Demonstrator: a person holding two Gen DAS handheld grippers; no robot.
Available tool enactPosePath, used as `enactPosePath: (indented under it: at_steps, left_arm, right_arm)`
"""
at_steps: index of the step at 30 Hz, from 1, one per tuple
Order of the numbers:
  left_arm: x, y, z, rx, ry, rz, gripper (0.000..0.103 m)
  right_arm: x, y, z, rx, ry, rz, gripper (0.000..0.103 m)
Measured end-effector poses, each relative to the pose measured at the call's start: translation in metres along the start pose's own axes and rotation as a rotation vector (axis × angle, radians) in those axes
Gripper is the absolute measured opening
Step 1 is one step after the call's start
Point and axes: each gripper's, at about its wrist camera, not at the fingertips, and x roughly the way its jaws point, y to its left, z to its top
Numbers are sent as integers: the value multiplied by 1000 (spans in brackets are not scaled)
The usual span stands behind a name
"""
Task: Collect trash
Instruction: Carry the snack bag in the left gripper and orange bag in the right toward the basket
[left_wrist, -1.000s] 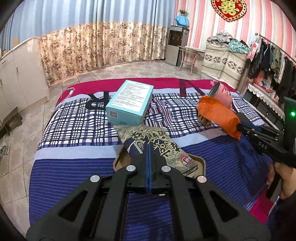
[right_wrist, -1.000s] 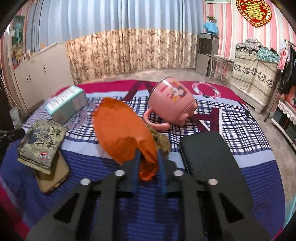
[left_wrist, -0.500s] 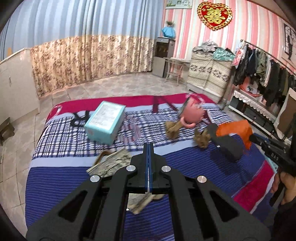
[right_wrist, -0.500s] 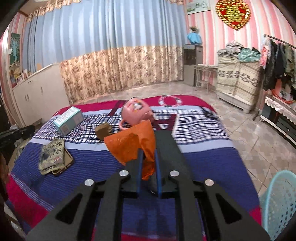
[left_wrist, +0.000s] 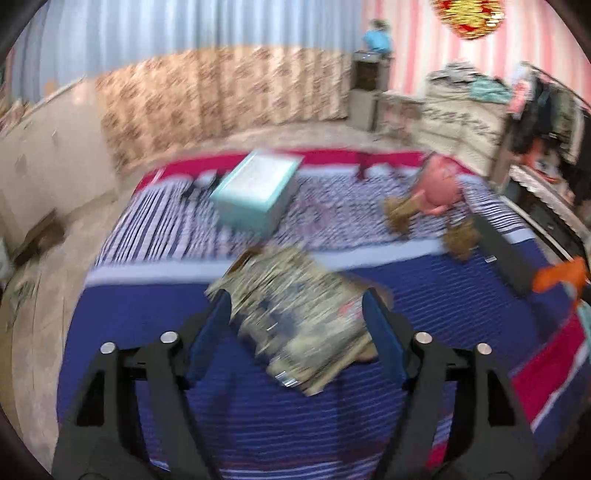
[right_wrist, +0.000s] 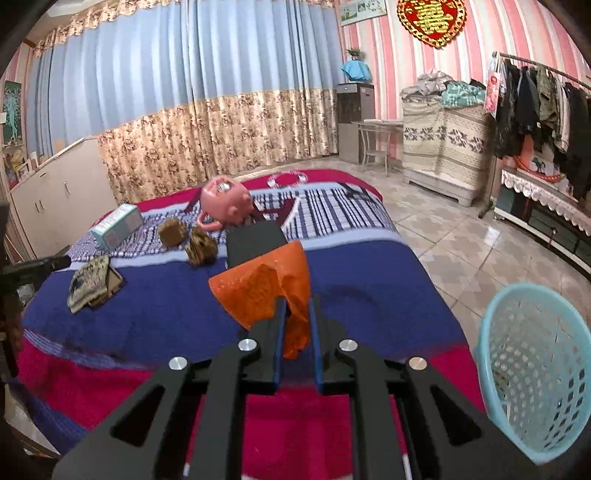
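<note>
Orange crinkled wrapper (right_wrist: 273, 291) is sitting clenched between the blue-padded jaws of the right gripper (right_wrist: 295, 325), lifted clear above the near edge of the bed (right_wrist: 369, 288). Its loose end is hanging down between the pads.

Over on the left, the left gripper (left_wrist: 297, 321) has just been opening its jaws, and they are now standing wide apart, released, on either side of a gold-and-dark printed snack packet (left_wrist: 295, 317). The pads are not pressing on it. That packet is lying on a brown cardboard piece (left_wrist: 369, 350) on the blue band of the bedcover, towards the bed's near left corner.

Only the right wrist view is showing the light blue plastic basket (right_wrist: 535, 369), standing on the floor just beside the bed's near right corner. That view is also giving a sharp look at the pink mug (right_wrist: 225, 201) tipped on its side, two brown crumpled lumps (right_wrist: 188, 238), a black flat case (right_wrist: 255, 240) and a teal box (right_wrist: 116, 225) further back on the checked band. Blur is smearing the left wrist view, though the packet's print is larger there.
</note>
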Motion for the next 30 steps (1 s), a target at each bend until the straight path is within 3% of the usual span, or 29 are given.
enactPosePath:
  at_steps: [4, 7, 9, 11, 16, 22, 26, 30]
  left_arm:
    - [42, 23, -14, -102, 134, 14, 74]
    - [47, 26, -14, -140, 122, -16, 74]
    - [48, 20, -12, -110, 124, -19, 66]
    - [46, 14, -11, -87, 124, -47, 44]
    - [34, -2, -8, -14, 87, -33, 9]
    - [4, -29, 9, 28, 9, -93, 4]
    - [-25, -66, 24, 103, -70, -135, 4]
    - [-47, -114, 35, 170, -125, -223, 4]
  right_arm:
    - [4, -7, -18, 19, 30, -2, 13]
    - [6, -10, -28, 23, 48, -4, 13]
    - [7, -12, -32, 28, 55, -3, 13]
    - [8, -12, -34, 33, 53, 0, 13]
    - [4, -11, -34, 31, 33, 2, 13]
    - [-7, -15, -29, 33, -7, -12, 13]
    - [-23, -27, -20, 49, -49, -33, 13]
    - [-44, -44, -11, 56, -93, -86, 13]
